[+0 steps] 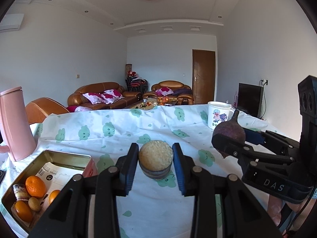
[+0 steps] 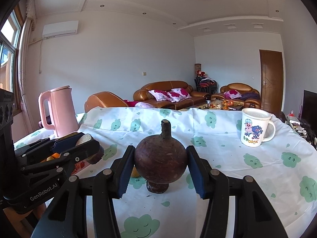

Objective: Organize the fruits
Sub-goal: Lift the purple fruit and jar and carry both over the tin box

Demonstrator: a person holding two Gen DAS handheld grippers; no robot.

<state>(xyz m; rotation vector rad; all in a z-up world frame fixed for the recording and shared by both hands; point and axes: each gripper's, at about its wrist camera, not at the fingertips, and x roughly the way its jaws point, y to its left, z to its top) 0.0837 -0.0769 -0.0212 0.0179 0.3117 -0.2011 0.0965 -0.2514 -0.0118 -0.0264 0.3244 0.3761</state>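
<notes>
The cut fruit piece (image 1: 155, 159), pale and grainy on its cut face with a dark rind below, sits squarely between the fingers of the left gripper (image 1: 155, 164); both blue pads press its sides, so the fingers are closed to the width of the piece and hold it, cut face up, probably so nothing spills and the flat rind end can go down first; whether it rests on the tablecloth (image 1: 118, 130) or hangs just above it I cannot tell. The round dark fruit (image 2: 160, 161) with its stub of stem pointing up is caught the same way between the fingers of the right gripper (image 2: 160, 168), pads against its widest part, where a round thing is least likely to slip; another dark chunk (image 2: 157, 186) lies on the cloth just beneath those fingertips. Below and to the left of the left fingers stands an open tin (image 1: 65, 157) that already holds oranges (image 1: 35, 186) and smaller pieces, so I judge it the place both fruits are bound for. Beyond the left fingers, further left, is a pink kettle (image 1: 15, 123); beyond the right fingers, off to the right, a white mug (image 2: 255, 128), well apart from either path.
</notes>
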